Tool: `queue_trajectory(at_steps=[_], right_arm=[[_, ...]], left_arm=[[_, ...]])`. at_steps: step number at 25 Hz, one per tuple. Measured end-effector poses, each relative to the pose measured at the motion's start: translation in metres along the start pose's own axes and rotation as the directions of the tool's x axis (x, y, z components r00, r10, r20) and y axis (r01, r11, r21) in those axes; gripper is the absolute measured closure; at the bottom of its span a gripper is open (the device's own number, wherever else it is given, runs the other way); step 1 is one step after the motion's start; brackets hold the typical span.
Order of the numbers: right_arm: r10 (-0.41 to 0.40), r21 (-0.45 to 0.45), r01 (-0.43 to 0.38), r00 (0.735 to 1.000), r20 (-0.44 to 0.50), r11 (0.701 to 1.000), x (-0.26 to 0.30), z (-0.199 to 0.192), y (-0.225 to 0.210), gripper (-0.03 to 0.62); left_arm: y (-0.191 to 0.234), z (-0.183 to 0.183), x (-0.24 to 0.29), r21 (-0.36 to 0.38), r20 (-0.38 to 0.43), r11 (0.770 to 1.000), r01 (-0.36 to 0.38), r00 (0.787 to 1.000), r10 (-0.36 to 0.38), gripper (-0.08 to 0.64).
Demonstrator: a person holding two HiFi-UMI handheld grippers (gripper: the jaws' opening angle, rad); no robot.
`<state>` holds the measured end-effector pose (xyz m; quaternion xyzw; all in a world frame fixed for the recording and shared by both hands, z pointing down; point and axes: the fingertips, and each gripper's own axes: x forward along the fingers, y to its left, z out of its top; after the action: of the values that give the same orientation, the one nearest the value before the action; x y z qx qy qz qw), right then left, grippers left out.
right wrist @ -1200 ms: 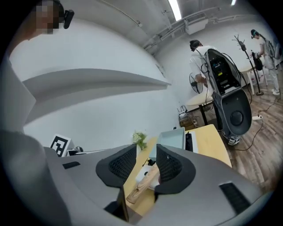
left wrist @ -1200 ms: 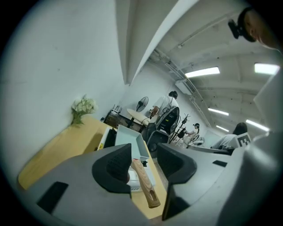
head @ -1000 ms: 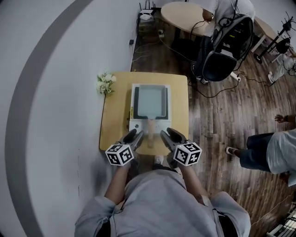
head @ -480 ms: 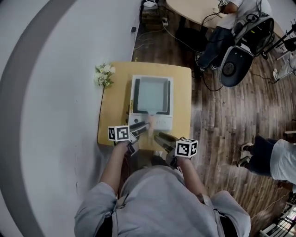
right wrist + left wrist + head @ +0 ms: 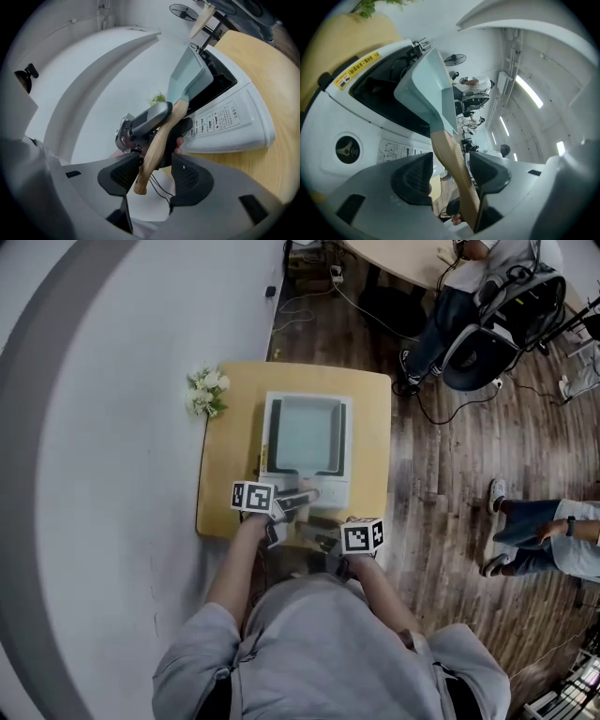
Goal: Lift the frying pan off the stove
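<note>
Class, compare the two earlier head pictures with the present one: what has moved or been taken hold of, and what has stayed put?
The left tongs swung right to straddle the wooden handle of the frying pan; whether they have clamped is unclear. The right tongs swung left around the handle's end, jaws apart. The frying pan, stove and flowers stayed put.

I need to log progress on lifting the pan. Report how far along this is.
Done: both grippers are at the wooden handle. The left gripper straddles its middle and the right gripper straddles its end.
In hand: the grip, since both pairs of jaws stand apart with a gap beside the handle.
Left: clamping and lifting. The frying pan sits on the stove.
</note>
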<state>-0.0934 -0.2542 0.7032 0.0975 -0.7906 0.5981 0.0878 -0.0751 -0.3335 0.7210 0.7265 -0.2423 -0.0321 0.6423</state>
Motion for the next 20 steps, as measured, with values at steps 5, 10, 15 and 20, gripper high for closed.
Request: queue_trajectory(at_steps=[5, 10, 15, 20], right_arm=[[0.053, 0.066, -0.052, 0.998, -0.015, 0.996, 0.011, -0.004, 0.002, 0.408], [0.125, 0.119, -0.123, 0.992, -0.008, 0.985, 0.013, 0.0, 0.01, 0.45], [0.165, 0.164, -0.162, 0.986, -0.006, 0.973, 0.019, -0.002, 0.008, 0.46], [0.17, 0.214, -0.165, 0.985, -0.007, 0.963, 0.02, -0.006, 0.008, 0.49]], left_arm=[[0.002, 0.004, 0.008, -0.046, -0.003, 0.999, 0.028, 1.0, -0.028, 0.337], [-0.003, 0.001, 0.012, -0.083, -0.032, 0.993, 0.085, 0.996, -0.088, 0.351], [-0.007, -0.002, 0.018, -0.172, -0.074, 0.964, 0.205, 0.973, -0.22, 0.401], [-0.017, -0.009, 0.02, -0.244, -0.126, 0.938, 0.245, 0.951, -0.281, 0.423]])
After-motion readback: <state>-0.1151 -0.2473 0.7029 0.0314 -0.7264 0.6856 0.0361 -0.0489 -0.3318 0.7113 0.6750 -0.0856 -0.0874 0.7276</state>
